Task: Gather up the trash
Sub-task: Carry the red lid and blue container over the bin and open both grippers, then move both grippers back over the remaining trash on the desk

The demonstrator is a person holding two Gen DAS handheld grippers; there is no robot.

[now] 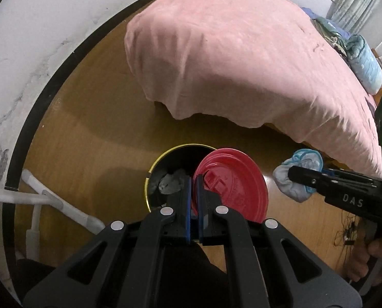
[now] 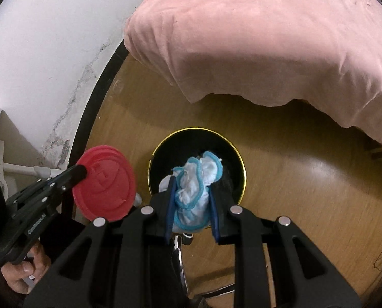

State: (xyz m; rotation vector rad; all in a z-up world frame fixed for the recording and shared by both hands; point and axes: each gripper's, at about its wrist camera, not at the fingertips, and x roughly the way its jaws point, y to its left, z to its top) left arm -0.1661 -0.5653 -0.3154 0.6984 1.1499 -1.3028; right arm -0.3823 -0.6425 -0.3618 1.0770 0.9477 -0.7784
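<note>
1. Bedroom clean-up: the left gripper [image 1: 194, 195] is clamped tight on the edge of a red plastic cup lid [image 1: 235, 182], which it holds upright at the near rim of a black, yellow-rimmed trash bin [image 1: 149, 177] standing on the wooden floor [image 1: 93, 133].

2. The right gripper [image 2: 192, 205] pinches a crumpled white cloth with blue trim [image 2: 193, 187], its jaws part-way closed around the soft bundle, which hangs directly over the bin's mouth in the right wrist view.

3. Judged from these views, the step in hand is the drop. The cloth looks ready to go: opening the right jaws where they stand should let it fall inside the rim. It is soft and may cling to a pad, so a full, clean opening would serve better than a slight one.

4. The lid appears less well placed. In the right wrist view it sits to the left of the bin, outside the rim, so the left gripper would likely need to carry it over the opening before letting go. Flat and light, it could glance off the rim and roll across the floor.

5. Grey crumpled material [image 1: 171, 182] already lies in the bin. A bed draped in a pink cover [image 1: 242, 59] fills the background beyond it.
</note>
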